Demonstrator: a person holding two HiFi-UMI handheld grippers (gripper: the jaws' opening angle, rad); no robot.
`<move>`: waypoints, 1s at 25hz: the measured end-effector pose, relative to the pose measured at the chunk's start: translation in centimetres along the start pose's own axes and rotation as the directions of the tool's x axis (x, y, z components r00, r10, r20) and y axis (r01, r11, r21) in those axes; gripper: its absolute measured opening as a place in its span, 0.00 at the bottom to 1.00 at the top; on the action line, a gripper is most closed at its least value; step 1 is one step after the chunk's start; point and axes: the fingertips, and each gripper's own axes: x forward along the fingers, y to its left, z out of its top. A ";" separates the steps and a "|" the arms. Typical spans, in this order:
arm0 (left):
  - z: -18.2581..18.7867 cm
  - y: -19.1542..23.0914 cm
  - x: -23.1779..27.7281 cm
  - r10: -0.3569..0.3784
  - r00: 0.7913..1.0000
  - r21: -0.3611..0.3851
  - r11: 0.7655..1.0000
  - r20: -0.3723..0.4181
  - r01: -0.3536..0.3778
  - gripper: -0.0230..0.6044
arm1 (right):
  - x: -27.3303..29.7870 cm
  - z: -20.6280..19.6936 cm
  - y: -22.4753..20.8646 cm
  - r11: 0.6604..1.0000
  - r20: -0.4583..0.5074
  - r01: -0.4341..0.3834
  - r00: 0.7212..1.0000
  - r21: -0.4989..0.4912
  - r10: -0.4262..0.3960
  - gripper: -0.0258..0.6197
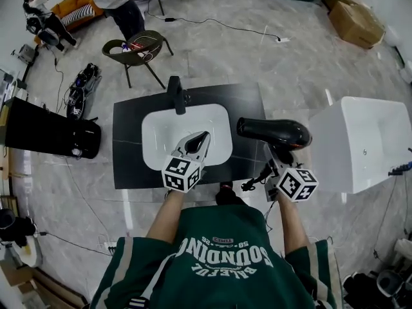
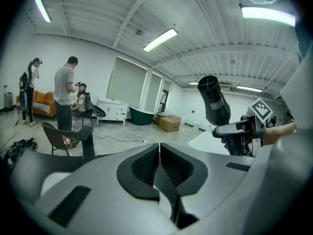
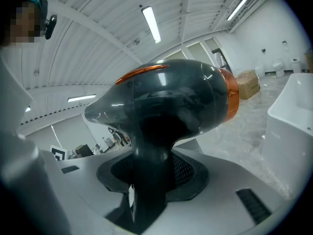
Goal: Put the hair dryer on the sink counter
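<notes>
Jaws of the right gripper (image 3: 149, 180) are being clamped on the stiff, probably slippery handle of the top-heavy hair dryer (image 3: 171, 102); left gripper (image 2: 159, 168) jaws are being held together

type of place: a large open test hall staged as a mock bathroom, not a home.

indicators:
- a free-standing sink counter (image 1: 248, 102) with white basin (image 1: 161, 124) and black faucet (image 1: 176, 94) stands alone on a grey tiled floor (image 1: 290, 69).
- a white bathtub (image 1: 335, 124) stands just beside it; a green tub (image 2: 142, 116) stands near the far wall.
- cardboard boxes (image 1: 355, 22), loose cables (image 1: 219, 23), a chair (image 1: 136, 49) and an orange sofa (image 1: 76, 8) lie around.
- ribbed ceiling with tube lights (image 2: 160, 39).
</notes>
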 end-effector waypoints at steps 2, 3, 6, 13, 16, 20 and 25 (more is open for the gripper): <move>0.5 0.4 1.1 0.018 1.000 -0.003 1.000 0.001 -0.018 0.07 | 1.3 0.6 -0.9 1.000 -0.018 -0.006 1.000 -0.014 0.006 0.32; 0.7 0.7 1.6 0.027 1.000 -0.004 1.000 0.000 -0.027 0.07 | 2.0 0.8 -1.3 1.000 -0.027 -0.009 1.000 -0.023 0.008 0.32; 1.1 1.4 2.9 0.056 0.998 -0.009 0.998 -0.006 -0.056 0.07 | 4.2 1.4 -2.2 0.999 -0.048 -0.022 0.999 -0.048 0.020 0.32; 1.0 2.4 4.5 0.110 0.994 -0.011 0.994 -0.014 -0.110 0.07 | 8.6 1.3 -3.4 0.993 -0.087 -0.059 0.995 -0.102 0.050 0.32; 1.0 3.0 4.7 0.126 0.992 -0.012 0.992 -0.013 -0.126 0.07 | 10.1 1.2 -3.4 0.992 -0.101 -0.071 0.993 -0.104 0.061 0.32; 1.0 4.1 4.8 0.135 0.991 -0.015 0.991 -0.013 -0.135 0.07 | 11.9 1.0 -3.1 0.991 -0.109 -0.080 0.992 -0.111 0.068 0.32; 1.2 5.5 6.0 0.122 0.993 -0.027 0.992 -0.011 -0.122 0.07 | 14.1 1.5 -3.2 0.991 -0.117 -0.072 0.991 -0.112 0.059 0.32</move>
